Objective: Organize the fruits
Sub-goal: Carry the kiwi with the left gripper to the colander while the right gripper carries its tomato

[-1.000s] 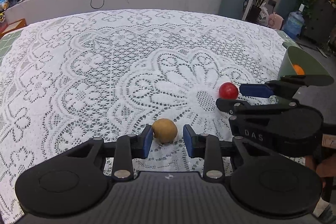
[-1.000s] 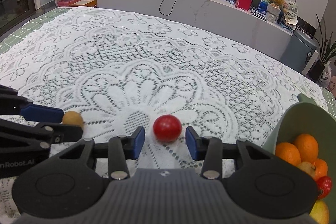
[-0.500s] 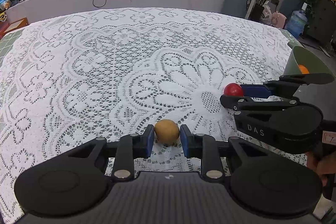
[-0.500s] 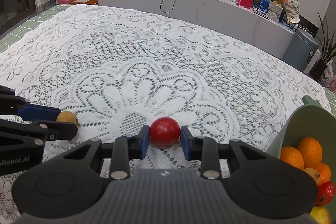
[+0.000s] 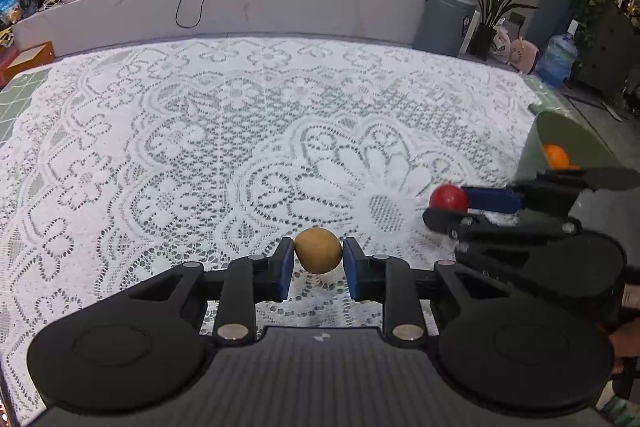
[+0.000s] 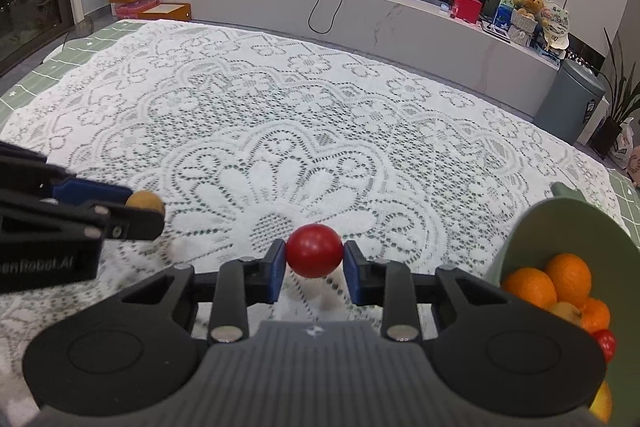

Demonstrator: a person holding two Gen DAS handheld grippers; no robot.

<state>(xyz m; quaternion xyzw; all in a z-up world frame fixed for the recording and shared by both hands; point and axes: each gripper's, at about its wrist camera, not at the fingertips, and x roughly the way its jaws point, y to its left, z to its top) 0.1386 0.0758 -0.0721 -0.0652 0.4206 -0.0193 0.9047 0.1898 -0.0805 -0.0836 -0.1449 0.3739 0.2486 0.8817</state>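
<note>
- Two fruits that lay loose on the lace tablecloth (image 5: pixel 168 131) a second ago are now clamped.
- Left gripper (image 5: pixel 318 263): its blue pads, apart before, now press a dull yellow-brown round fruit (image 5: pixel 318 249) near the cloth's near edge.
- Right gripper (image 6: pixel 314 264): pads pinch a glossy red round fruit (image 6: pixel 314 250), lifted slightly.
- Green bowl (image 6: pixel 532 239) at the right edge holds oranges (image 6: pixel 568 275).

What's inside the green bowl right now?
The bowl holds oranges, a yellowish fruit, a red fruit and a yellow one at the picture's edge. Whatever lies deeper is hidden by the pile and the right gripper's body.
</note>
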